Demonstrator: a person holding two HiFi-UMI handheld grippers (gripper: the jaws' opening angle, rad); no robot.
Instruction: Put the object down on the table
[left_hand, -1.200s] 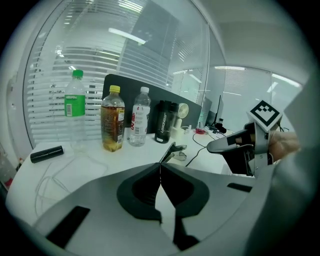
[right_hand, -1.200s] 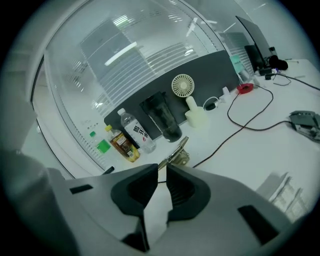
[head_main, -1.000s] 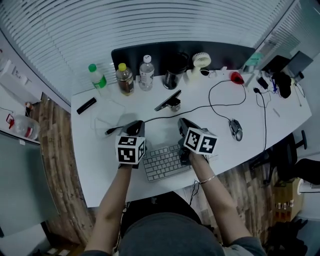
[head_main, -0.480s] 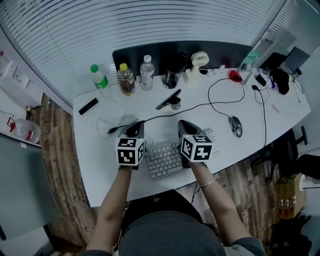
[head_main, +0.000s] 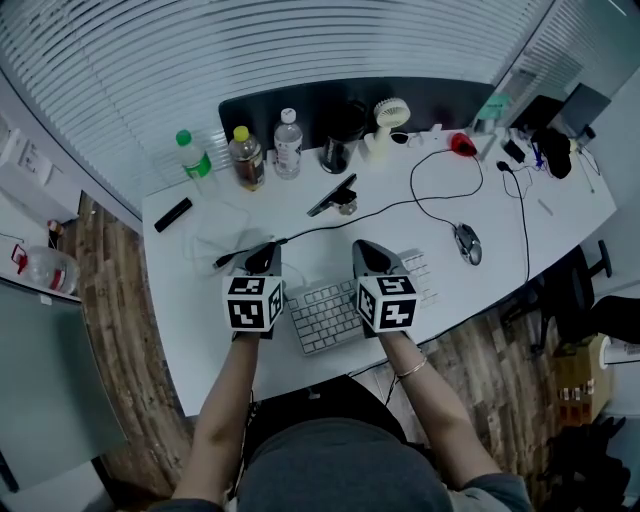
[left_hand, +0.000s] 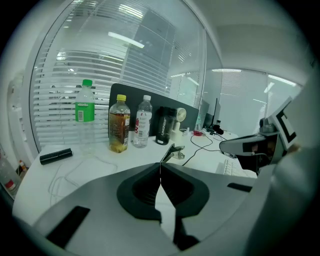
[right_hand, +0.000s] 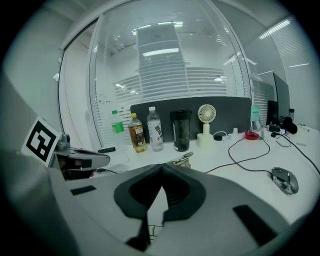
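A: Left gripper (left_hand: 160, 172), jaw state?
B: Jaws pressed tip to tip, nothing between them. Right gripper (right_hand: 161, 172) reads the same: closed, empty.
A: Keyboard (head_main: 325, 315) position?
B: Flat on the table (head_main: 195, 310), just right of the left gripper, passing beneath the right gripper. Neither gripper has hold of it. An amber bottle (head_main: 247, 158) stands well ahead of the left gripper.
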